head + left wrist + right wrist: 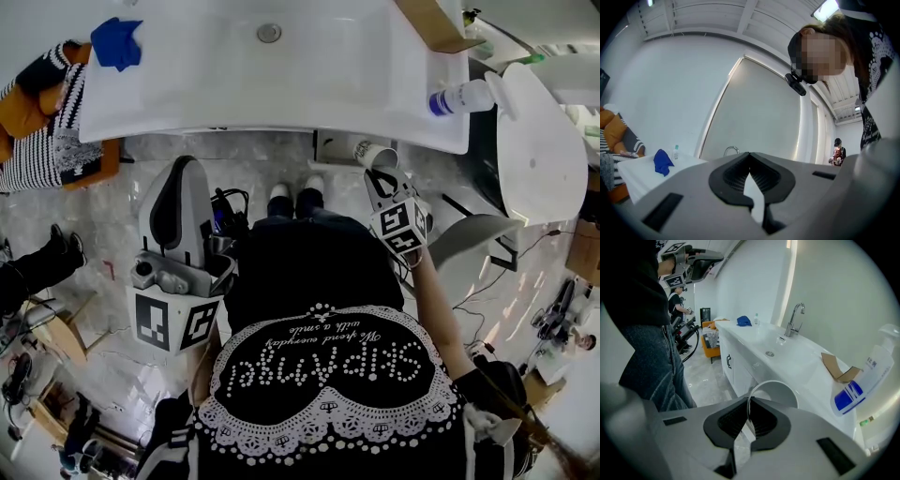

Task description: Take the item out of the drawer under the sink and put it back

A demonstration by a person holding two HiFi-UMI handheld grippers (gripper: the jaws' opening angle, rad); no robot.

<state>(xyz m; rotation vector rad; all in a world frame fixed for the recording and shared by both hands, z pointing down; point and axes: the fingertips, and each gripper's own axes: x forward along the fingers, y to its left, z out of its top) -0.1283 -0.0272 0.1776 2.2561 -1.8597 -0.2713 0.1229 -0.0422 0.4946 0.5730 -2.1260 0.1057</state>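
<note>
A white paper cup [777, 392] hangs from my right gripper [749, 405], whose jaws are shut on its rim, mouth toward the camera. In the head view the cup [375, 153] and right gripper [382, 174] are just below the front edge of the white sink counter [187, 94], right of the person's feet. My left gripper [185, 167] is held at the person's left side, away from the counter; its jaws [750, 159] meet at the tips with nothing between them. The cabinet front [736, 369] under the sink shows a dark handle [728, 362]; no open drawer shows.
On the counter are a blue cloth [117, 42], a bottle with a blue label [459, 97] and a piece of cardboard [429, 22]. A faucet [795, 318] stands behind the basin. A toilet [539, 141] is at the right, an orange seat [37, 122] at the left.
</note>
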